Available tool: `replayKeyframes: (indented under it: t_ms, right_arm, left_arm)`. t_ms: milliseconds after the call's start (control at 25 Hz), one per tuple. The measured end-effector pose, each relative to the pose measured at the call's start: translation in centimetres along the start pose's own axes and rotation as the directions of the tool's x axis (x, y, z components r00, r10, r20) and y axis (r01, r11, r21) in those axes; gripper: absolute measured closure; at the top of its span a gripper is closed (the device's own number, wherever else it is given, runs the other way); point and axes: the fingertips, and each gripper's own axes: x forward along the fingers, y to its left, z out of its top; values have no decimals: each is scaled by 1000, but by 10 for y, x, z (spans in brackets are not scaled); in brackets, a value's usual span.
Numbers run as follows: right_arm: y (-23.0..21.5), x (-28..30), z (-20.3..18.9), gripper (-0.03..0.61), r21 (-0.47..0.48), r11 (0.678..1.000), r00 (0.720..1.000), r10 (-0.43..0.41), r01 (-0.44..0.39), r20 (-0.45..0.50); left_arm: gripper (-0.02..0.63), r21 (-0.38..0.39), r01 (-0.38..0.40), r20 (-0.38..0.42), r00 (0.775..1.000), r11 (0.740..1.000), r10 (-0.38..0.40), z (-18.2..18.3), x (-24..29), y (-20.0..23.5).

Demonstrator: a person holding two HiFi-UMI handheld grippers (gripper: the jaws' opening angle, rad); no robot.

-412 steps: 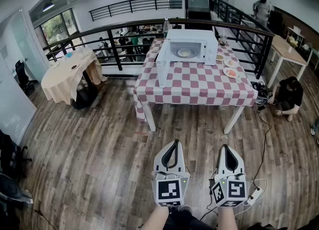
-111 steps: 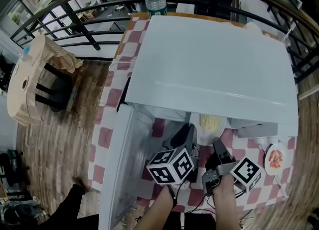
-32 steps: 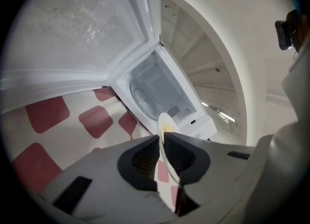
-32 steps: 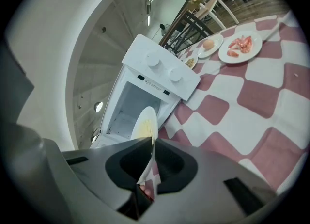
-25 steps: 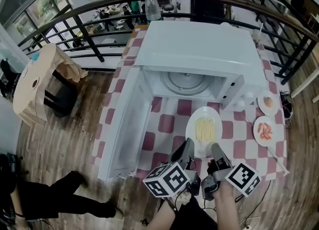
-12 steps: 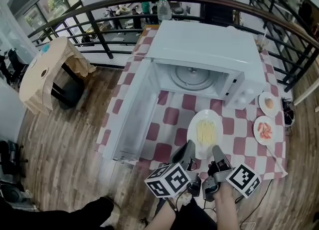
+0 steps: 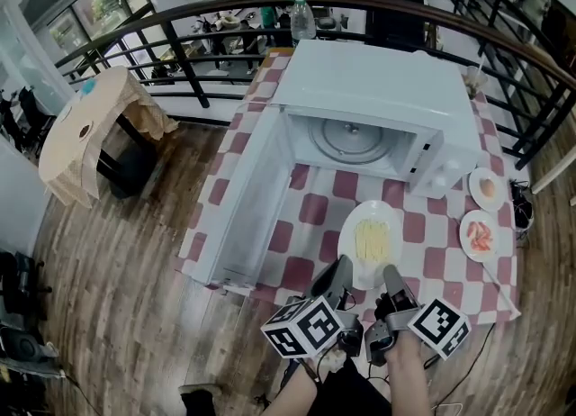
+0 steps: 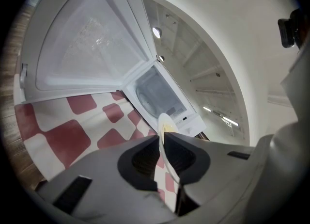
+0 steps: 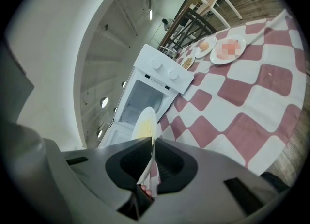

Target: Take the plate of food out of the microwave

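The left gripper (image 7: 340, 272) is closed to a narrow gap on the near rim of the plate (image 7: 369, 241), and the right gripper (image 7: 393, 275) is clamped on the same rim just beside it. For this step, both hands should travel together and hold the plate level — an uneven pull could twist the thin rim out of a pinch or slide the yellow food (image 7: 370, 239) off. The plate is already out of the microwave (image 7: 369, 81), over the checked tablecloth (image 7: 310, 210) in front of the empty cavity. Whether it rests on the cloth I cannot tell. The door (image 7: 247, 212) stands wide open on the left.
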Motion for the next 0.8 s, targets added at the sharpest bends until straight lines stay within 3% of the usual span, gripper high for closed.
replayKeyframes:
  t_ms: [120, 280, 400, 800]
  right_arm:
    - [3, 3, 1, 546, 0, 1000, 1000, 25, -25, 5]
    - [-6, 0, 1, 545, 5, 999, 999, -47, 47, 1]
    - [3, 6, 1, 546, 5, 1000, 1000, 20, -20, 9]
    - [4, 17, 2, 546, 5, 1000, 1000, 19, -19, 6]
  left_arm:
    - [558, -1, 3, -2, 1000, 1000, -3, 0, 2, 1]
    - [558, -4, 5, -4, 1000, 1000, -5, 0, 4, 1]
    - [558, -4, 4, -5, 1000, 1000, -4, 2, 3, 2]
    - [558, -11, 2, -7, 1000, 1000, -2, 6, 10, 8]
